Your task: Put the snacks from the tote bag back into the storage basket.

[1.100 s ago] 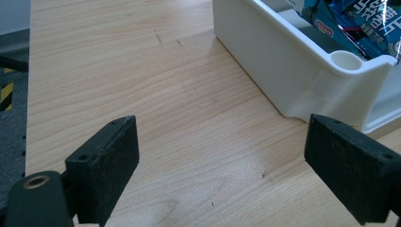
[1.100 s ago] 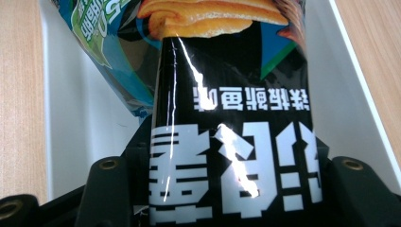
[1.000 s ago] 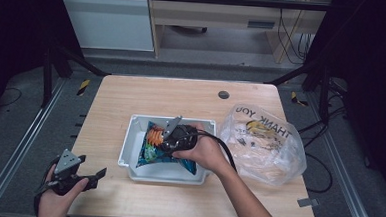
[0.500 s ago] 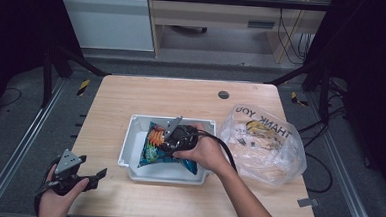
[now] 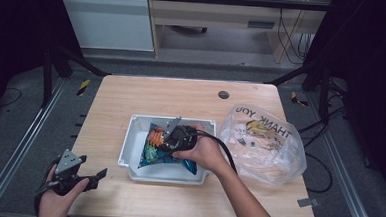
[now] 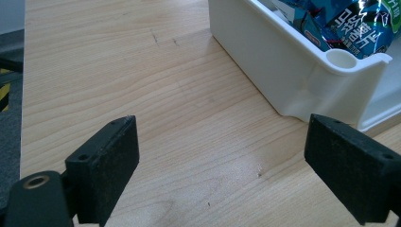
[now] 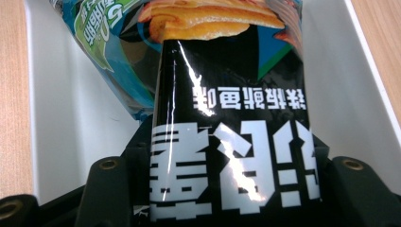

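Clamped from both sides on a black glossy snack packet [image 7: 231, 156] with white block lettering: the right gripper [image 7: 227, 189], jaws pressed to the packet's edges in the right gripper view. Held over a white rectangular plastic tray [image 5: 134, 150], at about the centre of a light wooden table [image 5: 146, 96] in the high view. Lay beneath and beyond the black packet, toward 11 o'clock in the right gripper view, a blue and green foil snack bag [image 7: 108, 61]; in the high view showed as blue foil [image 5: 153, 154] inside the tray, left of the right hand [image 5: 201, 151]. Printed at the black packet's far end, an orange fried-food picture [image 7: 213, 19]. Cannot tell whether the black packet touched the blue bag.

Spread wide, with nothing between them: the fingers [image 6: 106, 165] of the left gripper [image 6: 236, 175], over bare wood. Sat at about 7 o'clock on the table in the high view [image 5: 75, 175], near the front edge, well apart from the tray, gripped by the left hand [image 5: 56, 201]. Seen at 1 o'clock in the left gripper view, a rounded corner of the tray [image 6: 302, 75], with the blue bag's edge [image 6: 340, 28] over its rim.

Rested at 3 o'clock on the table a crumpled clear plastic carrier bag [image 5: 264, 142] printed "THANK YOU", just beside the tray's right wall. Set at 12 o'clock near the far edge, a small dark round plug [image 5: 224, 94].
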{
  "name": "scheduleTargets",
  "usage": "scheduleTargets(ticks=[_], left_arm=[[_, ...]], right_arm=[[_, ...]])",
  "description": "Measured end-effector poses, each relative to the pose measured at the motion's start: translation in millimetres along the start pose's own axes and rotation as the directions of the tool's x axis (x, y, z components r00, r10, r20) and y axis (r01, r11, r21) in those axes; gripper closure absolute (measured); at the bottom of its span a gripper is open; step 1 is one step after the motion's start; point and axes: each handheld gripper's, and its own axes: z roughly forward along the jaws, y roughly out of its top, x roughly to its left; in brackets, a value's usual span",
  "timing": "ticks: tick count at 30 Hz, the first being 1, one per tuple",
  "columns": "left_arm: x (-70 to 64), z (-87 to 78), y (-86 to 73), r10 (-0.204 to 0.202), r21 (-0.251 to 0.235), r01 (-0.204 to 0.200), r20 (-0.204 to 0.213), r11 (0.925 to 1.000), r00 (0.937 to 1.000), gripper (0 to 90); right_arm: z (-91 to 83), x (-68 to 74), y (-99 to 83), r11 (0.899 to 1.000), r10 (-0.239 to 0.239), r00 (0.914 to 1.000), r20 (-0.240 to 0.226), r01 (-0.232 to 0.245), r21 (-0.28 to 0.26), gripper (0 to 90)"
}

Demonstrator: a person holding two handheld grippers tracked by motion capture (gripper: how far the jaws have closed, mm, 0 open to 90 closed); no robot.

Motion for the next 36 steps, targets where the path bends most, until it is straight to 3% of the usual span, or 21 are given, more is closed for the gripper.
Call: scheduleTargets(ticks=[28,36], left_arm=[[-0.6,0.4,-0.1,-0.001,-0.001,0.001,0.0,1.0,1.0,10.5],[-0.9,0.8,-0.1,-0.003,-0.002,0.003,0.001,1.0,1.0,10.5]], right_arm=[[3.7,0.0,0.4,1.0,0.014,0.9999,-0.005,-0.014,-0.018,39.7],[3.4,-0.7,2.0,0.999,0.031,0.9994,0.013,-0.031,-0.029,31.6]])
